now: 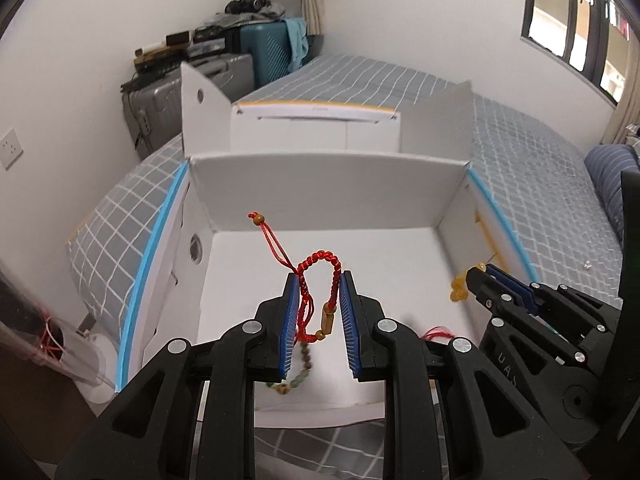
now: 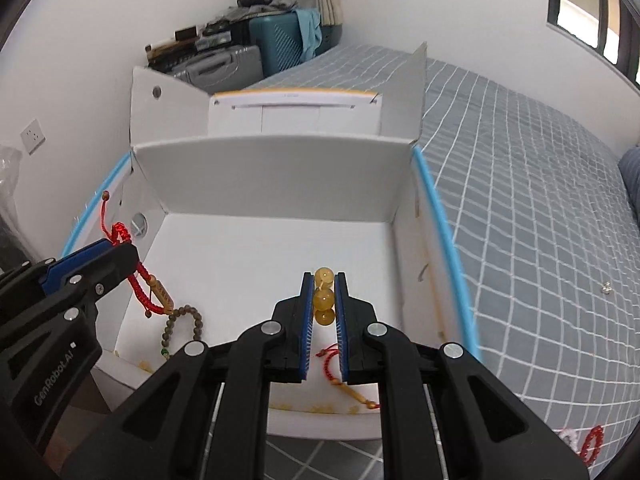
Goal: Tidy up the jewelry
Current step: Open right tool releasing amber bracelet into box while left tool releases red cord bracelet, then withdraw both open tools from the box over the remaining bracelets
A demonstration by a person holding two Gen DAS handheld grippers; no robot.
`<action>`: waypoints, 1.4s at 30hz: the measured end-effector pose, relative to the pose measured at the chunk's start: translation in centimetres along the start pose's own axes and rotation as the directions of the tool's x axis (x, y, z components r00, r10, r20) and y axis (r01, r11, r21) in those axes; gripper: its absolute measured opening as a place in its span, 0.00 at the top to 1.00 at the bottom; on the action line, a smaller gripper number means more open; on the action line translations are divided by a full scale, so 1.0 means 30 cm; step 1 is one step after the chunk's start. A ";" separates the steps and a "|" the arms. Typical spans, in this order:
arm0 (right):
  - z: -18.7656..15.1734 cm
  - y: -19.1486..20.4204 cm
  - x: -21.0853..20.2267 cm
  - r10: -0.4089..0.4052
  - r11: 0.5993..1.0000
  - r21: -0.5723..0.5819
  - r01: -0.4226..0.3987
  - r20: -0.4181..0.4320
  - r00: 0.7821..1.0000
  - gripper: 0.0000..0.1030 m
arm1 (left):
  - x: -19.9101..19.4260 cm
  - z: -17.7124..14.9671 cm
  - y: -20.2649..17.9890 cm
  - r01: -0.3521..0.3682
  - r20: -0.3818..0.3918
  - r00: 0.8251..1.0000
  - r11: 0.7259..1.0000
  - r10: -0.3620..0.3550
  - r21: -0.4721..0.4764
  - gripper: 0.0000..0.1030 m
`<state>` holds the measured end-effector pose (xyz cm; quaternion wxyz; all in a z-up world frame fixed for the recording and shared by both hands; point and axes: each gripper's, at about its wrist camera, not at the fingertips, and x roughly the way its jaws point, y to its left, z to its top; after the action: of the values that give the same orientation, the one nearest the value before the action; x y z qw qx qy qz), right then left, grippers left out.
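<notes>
An open white cardboard box [image 1: 320, 184] [image 2: 276, 172] lies on the bed. My left gripper [image 1: 319, 280] [image 2: 120, 246] hovers over the box's left part with a red braided cord bracelet [image 1: 316, 276] [image 2: 154, 292] between its fingers; the jaws stand partly apart. My right gripper [image 2: 324, 280] [image 1: 482, 270] is shut on a yellow amber bead bracelet [image 2: 323, 300] [image 1: 458, 290] above the box's right part. A brown bead bracelet [image 2: 182, 326] [image 1: 298, 372] and another red cord bracelet [image 2: 332, 364] [image 1: 438, 334] lie on the box floor.
The bed has a grey checked cover [image 2: 540, 200]. A red bead bracelet [image 2: 592, 446] and a small clear item [image 2: 607, 288] lie on it right of the box. Suitcases [image 1: 168, 100] stand by the far wall. A pillow [image 1: 608, 176] is at right.
</notes>
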<state>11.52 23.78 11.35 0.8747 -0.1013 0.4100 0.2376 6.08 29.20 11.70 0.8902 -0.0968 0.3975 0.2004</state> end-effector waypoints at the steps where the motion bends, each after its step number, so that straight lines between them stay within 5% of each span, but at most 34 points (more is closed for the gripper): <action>1: -0.003 0.006 0.018 0.001 1.000 0.004 -0.001 -0.011 1.000 0.91 | 0.014 -0.009 0.010 -0.005 -0.009 1.000 1.000 0.005 -0.002 0.80; 15: -0.022 0.048 0.109 -0.037 0.999 -0.012 0.036 -0.075 0.997 0.89 | 0.119 -0.042 0.075 -0.028 -0.082 0.996 1.000 0.028 -0.002 0.76; 18: -0.017 0.052 0.099 -0.043 0.999 -0.014 0.042 -0.062 0.997 0.73 | 0.118 -0.042 0.078 -0.030 -0.083 0.996 1.000 0.030 -0.002 0.73; 22: -0.007 0.040 0.060 -0.056 0.998 -0.014 0.056 -0.032 0.998 0.55 | 0.097 -0.036 0.086 -0.035 -0.068 0.997 0.999 0.034 -0.019 0.55; 26: 0.005 0.004 -0.018 -0.091 0.996 0.005 0.091 0.040 0.995 0.23 | 0.058 -0.031 0.079 -0.037 -0.033 0.999 0.999 0.036 -0.022 0.52; 32: -0.001 -0.087 -0.136 -0.144 0.990 0.023 0.142 0.103 0.984 0.10 | -0.005 -0.030 0.032 -0.017 0.015 1.000 1.000 0.017 -0.007 0.36; 42: -0.103 -0.322 -0.315 -0.243 0.968 0.091 0.233 0.115 0.963 0.09 | -0.137 -0.069 -0.128 0.065 0.078 0.995 0.997 -0.068 0.041 0.12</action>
<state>9.05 11.11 16.43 0.9241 -0.1013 0.3481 0.1208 3.89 23.90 13.45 0.9131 -0.0849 0.3623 0.1665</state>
